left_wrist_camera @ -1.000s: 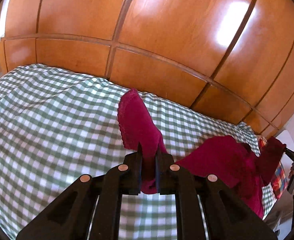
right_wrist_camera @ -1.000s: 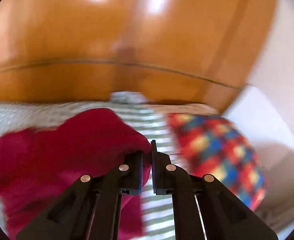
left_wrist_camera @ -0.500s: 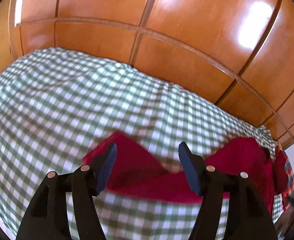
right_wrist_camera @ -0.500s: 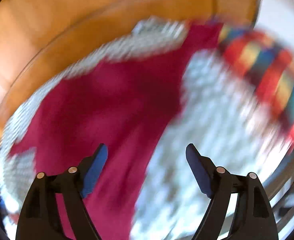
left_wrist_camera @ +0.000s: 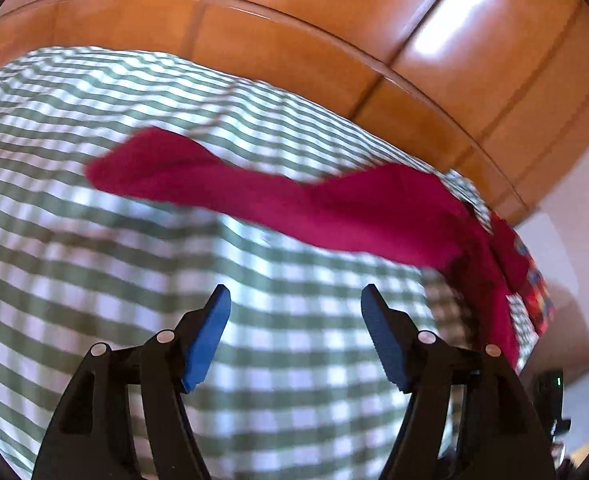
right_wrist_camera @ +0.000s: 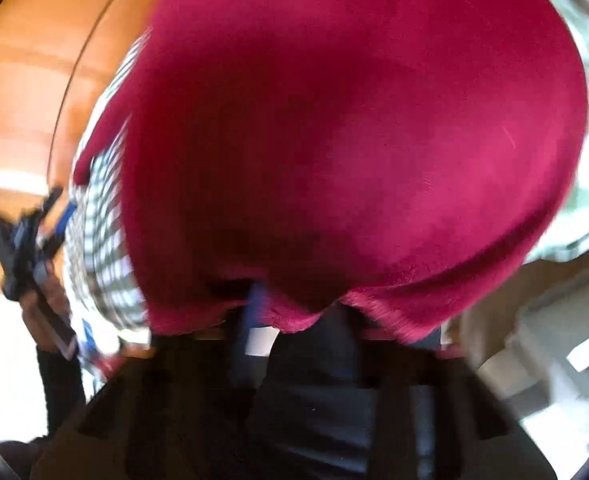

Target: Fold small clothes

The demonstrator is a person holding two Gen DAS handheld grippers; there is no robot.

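A crimson red garment (left_wrist_camera: 334,208) lies stretched across the green-and-white checked bed (left_wrist_camera: 94,260), one end flat at the left, the other bunched at the right. My left gripper (left_wrist_camera: 294,296) hovers over bare bedding just in front of it; its jaws are opening and nothing is between the blue pads (left_wrist_camera: 210,332). In the blurred right wrist view the red garment (right_wrist_camera: 354,120) fills the picture. My right gripper (right_wrist_camera: 294,316) is at its near hem, jaws closing, with the fabric's edge pinched between the fingertips.
Glossy wooden wardrobe panels (left_wrist_camera: 334,20) rise behind the bed. A multicoloured checked pillow (left_wrist_camera: 534,292) lies at the bed's right end under the garment. A person's hand (right_wrist_camera: 42,312) in a dark sleeve holds the other gripper at the left of the right wrist view.
Both grippers let go of the red cloth and opened wide. The left one drew back toward the near side of the bed. The right one swung down and closed on the garment's hem.
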